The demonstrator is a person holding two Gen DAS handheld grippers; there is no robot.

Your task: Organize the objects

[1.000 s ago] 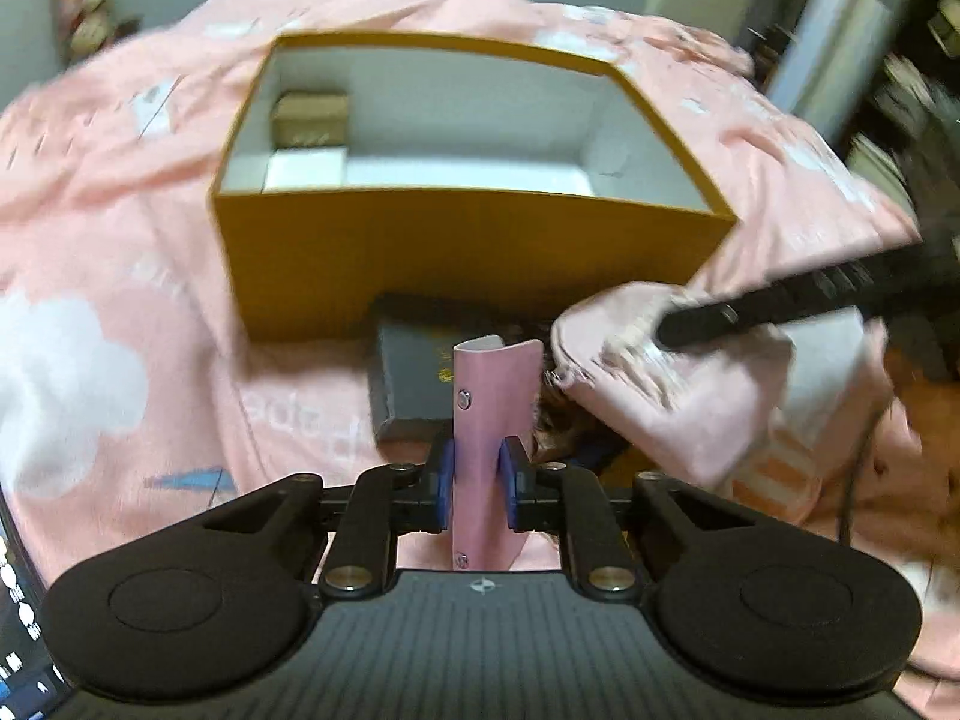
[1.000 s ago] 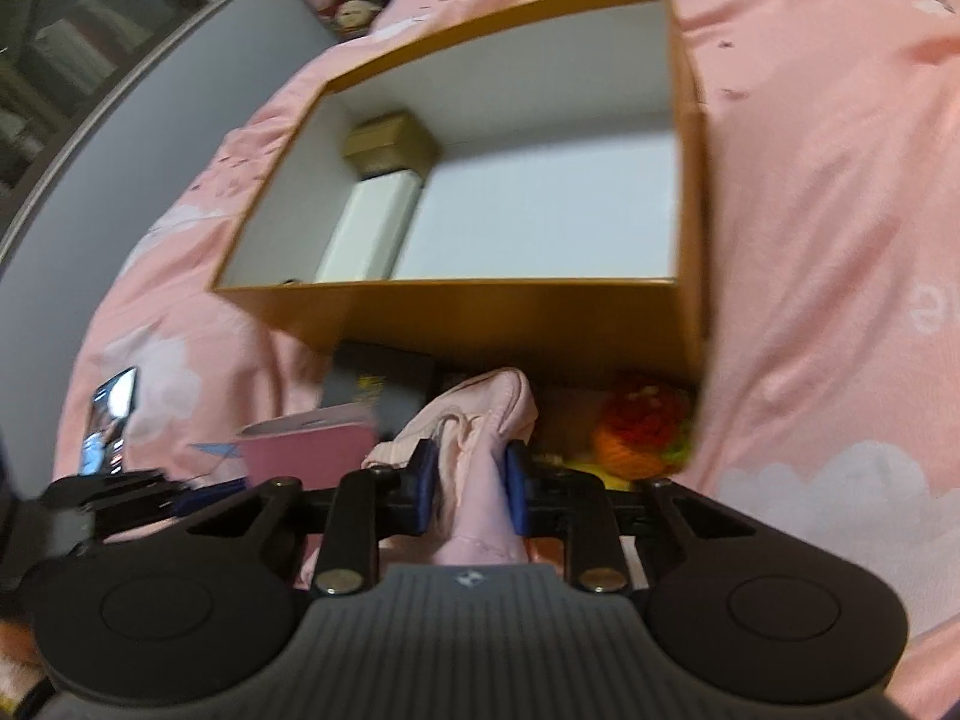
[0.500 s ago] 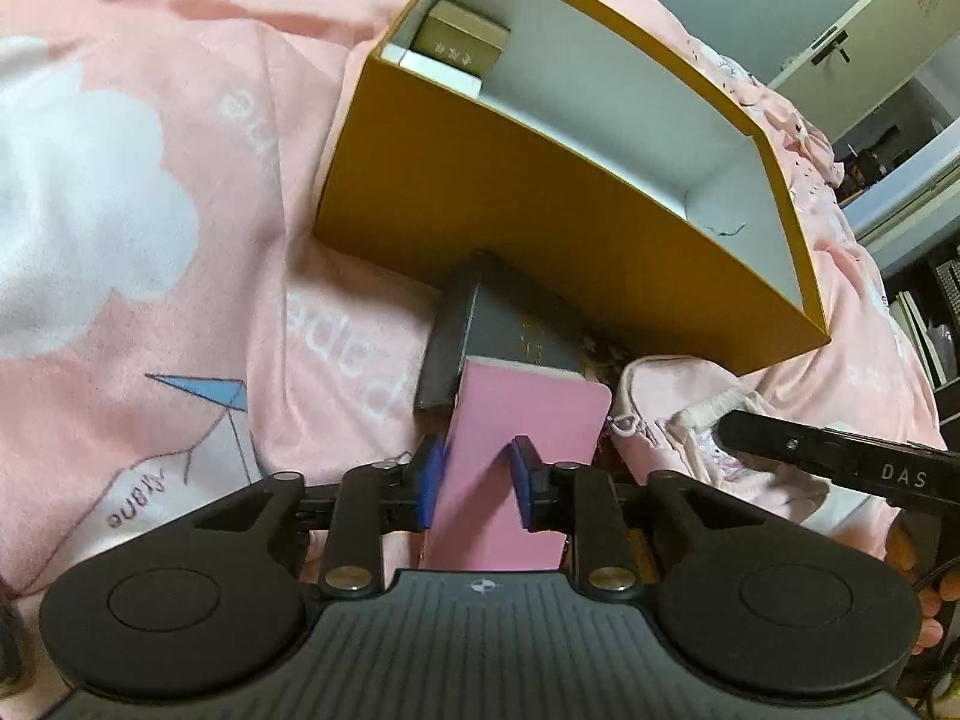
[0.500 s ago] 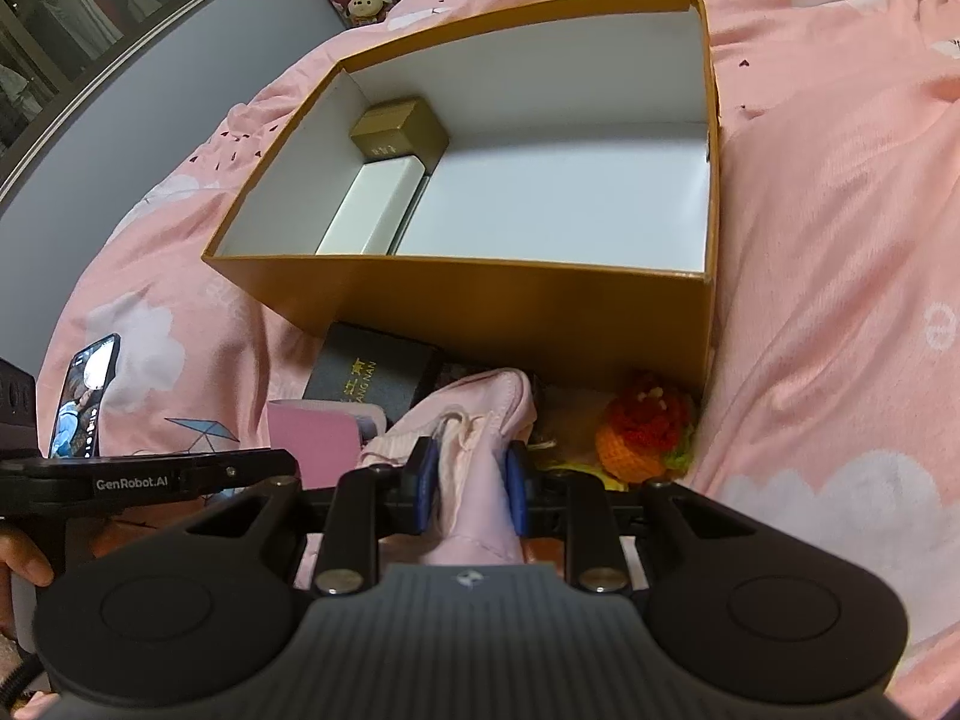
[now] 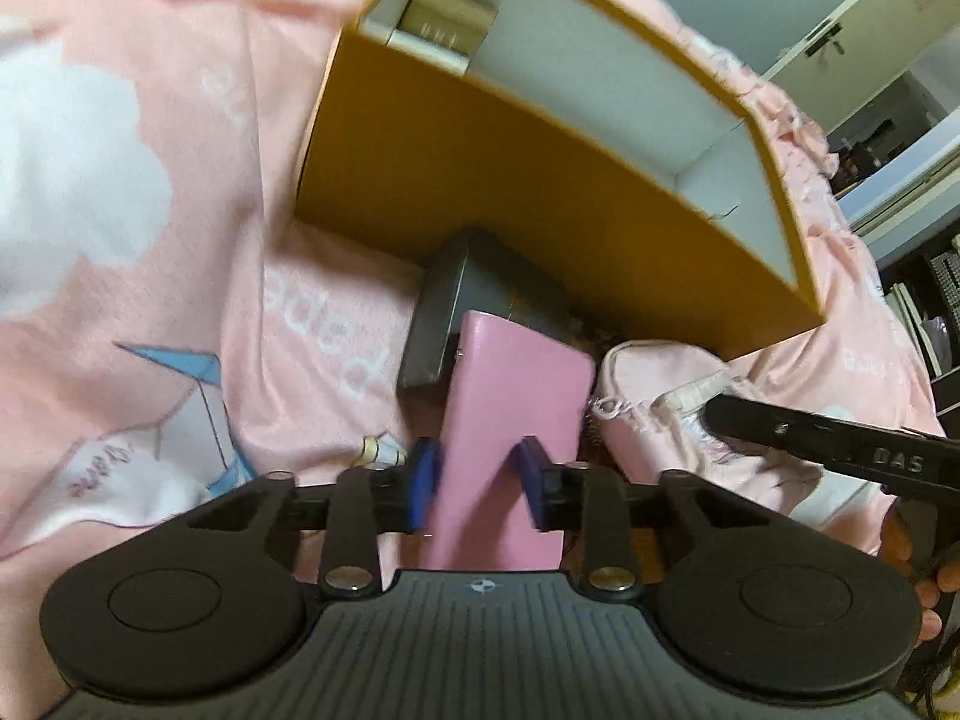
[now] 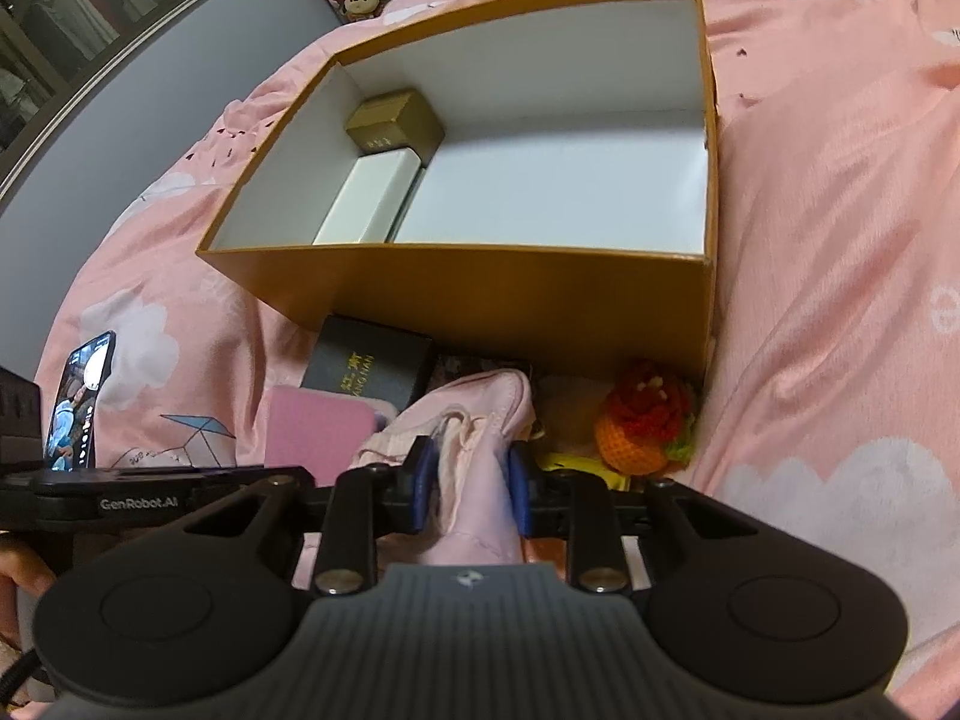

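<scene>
Dim warm indoor light, no hard glare. Left wrist view motion-blurred, esp. the mustard-yellow cardboard box (image 5: 540, 180); right view sharper. Strong fisheye bending w/ dark corners. Soft shadow under box front on the pink cloud-print bedsheet (image 6: 840, 240).

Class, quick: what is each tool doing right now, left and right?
Left tool: jaws just closing on the flat pink leather wallet, pads touching it.
Right tool: shut on the pale pink fabric pouch.

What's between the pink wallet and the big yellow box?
A black box lies between the pink wallet and the yellow box, seen in the right wrist view.
</scene>
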